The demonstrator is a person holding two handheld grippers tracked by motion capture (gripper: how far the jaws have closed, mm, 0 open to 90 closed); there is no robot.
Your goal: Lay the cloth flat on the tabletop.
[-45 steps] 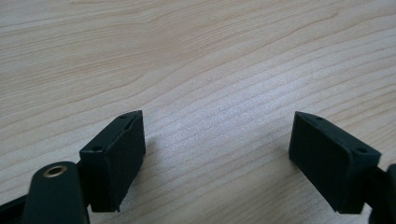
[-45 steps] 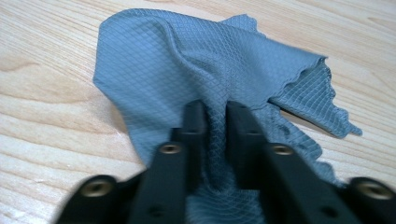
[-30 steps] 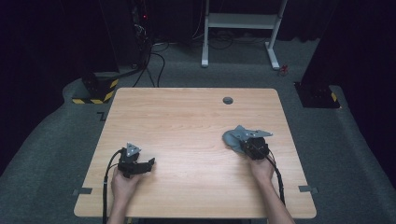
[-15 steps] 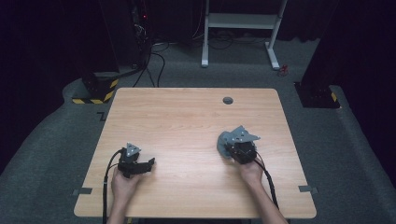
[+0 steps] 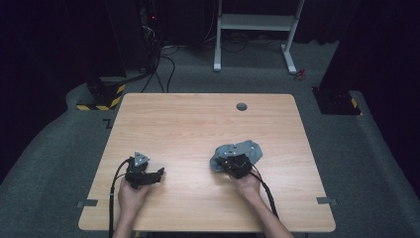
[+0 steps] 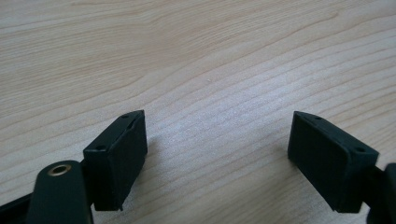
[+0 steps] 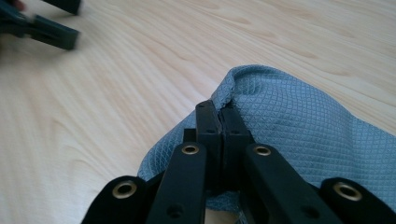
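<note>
Blue-grey waffle-weave cloth [image 5: 238, 152] is lying bunched on the right half of a pale wooden table [image 5: 198, 119], a little nearer the person's edge than the middle. The right gripper [image 5: 234, 166] is pinching it: in the right gripper view its two black jaws are standing pressed flat together with a raised fold of the cloth [image 7: 299, 126] caught between their tips, the rest of the fabric spreading away to the right and beneath the jaws. In the high view the cloth's longer spread is running slantwise, from the near left corner under the gripper up toward the far right.

The left gripper [image 5: 143, 174] is resting low on the left half of the table, held in the person's left hand [image 5: 130, 194]. In the left gripper view its jaws are standing wide apart with nothing between them, bare wood grain showing in the gap.

The relation that matters is sideways across the table. The cloth is lying well to the right of the left gripper, with open tabletop between the two, and the gripped corner is the part closest to that idle gripper. The right hand [image 5: 246, 184] is plainly the nearer one, already in contact. Any pull toward the table's centre would likely be dragging the cloth along its slanting length, corner first, toward the waiting open jaws.
</note>
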